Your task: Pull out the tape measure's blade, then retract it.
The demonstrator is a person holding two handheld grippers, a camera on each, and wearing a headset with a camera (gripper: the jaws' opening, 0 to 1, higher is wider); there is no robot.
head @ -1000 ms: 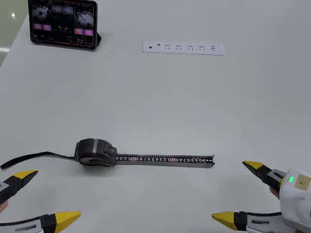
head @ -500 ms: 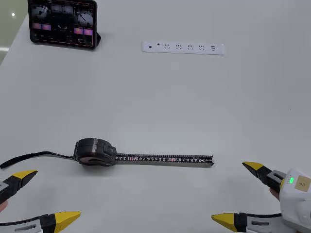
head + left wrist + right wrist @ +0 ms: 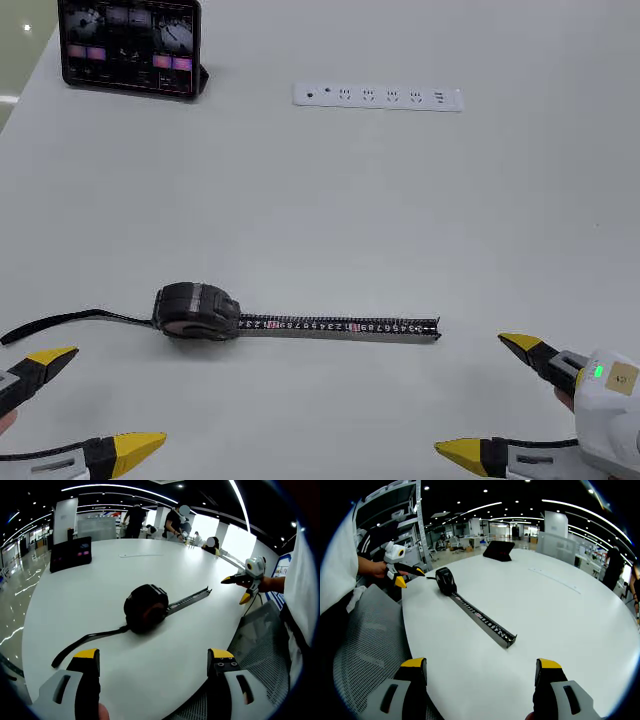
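Both grippers' jaws gape wide — clear of the tape measure (image 3: 196, 313).

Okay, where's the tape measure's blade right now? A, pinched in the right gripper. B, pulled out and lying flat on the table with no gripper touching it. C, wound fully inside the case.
B: the dark numbered blade lies stretched out of the black round tape measure case on the white table, while the yellow-tipped left gripper and right gripper hang open, apart from it.
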